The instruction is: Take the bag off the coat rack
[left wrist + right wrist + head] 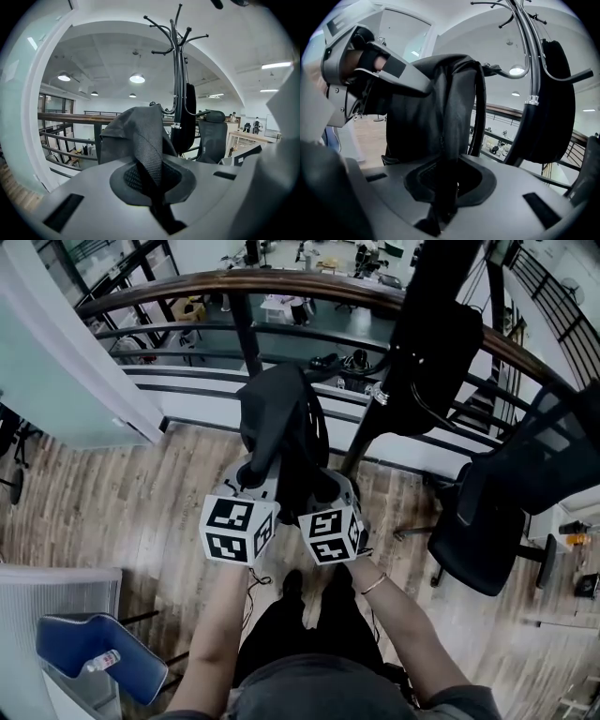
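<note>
Your left gripper (154,187) is clamped shut on the bag's (277,418) webbing strap (150,154), and the right gripper (443,187) pinches its top fabric. The bag hangs between them, just beside the rack (364,437); can't tell if it's clear of the hook. It looks soft and floppy, so expect sag and keep hold of the strap and top edge.

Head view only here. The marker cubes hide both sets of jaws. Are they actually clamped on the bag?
Observer: Yes, the left gripper is shut on the woven strap of the bag.
Operator: Right one?
Observer: The right gripper is shut on a fold of the bag's fabric.
Operator: Rack's top is out of my frame. Anything up there?
Observer: No. On the coat rack the top hooks are all bare.
</note>
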Motion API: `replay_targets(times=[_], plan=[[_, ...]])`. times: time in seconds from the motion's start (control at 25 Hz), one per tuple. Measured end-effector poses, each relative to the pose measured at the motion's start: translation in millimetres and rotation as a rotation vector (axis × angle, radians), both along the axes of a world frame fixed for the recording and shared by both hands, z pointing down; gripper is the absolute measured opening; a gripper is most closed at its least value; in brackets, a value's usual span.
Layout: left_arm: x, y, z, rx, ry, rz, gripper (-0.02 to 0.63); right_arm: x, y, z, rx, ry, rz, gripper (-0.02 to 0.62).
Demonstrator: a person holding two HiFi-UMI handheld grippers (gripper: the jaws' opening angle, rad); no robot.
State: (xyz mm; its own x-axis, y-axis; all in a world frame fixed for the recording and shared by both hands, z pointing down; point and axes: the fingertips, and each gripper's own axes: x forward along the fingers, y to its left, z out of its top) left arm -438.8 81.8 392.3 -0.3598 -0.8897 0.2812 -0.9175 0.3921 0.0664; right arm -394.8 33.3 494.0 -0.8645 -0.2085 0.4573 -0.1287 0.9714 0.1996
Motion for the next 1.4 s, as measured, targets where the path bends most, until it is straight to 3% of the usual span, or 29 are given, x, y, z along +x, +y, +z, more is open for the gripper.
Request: replay_targets(times=[0.8,1.4], plan=[[-9.9,54.8,-39.3,0.059,-0.030,0.026,0.026,-12.9,57.4,-35.9,0.015,-0.039,-0.011,0.051],[41.0,53.4,-31.1,0.041,0.007,0.163,0.026,39.2,64.6,-24.9,-0.011,-0.014,0.074,0.051]])
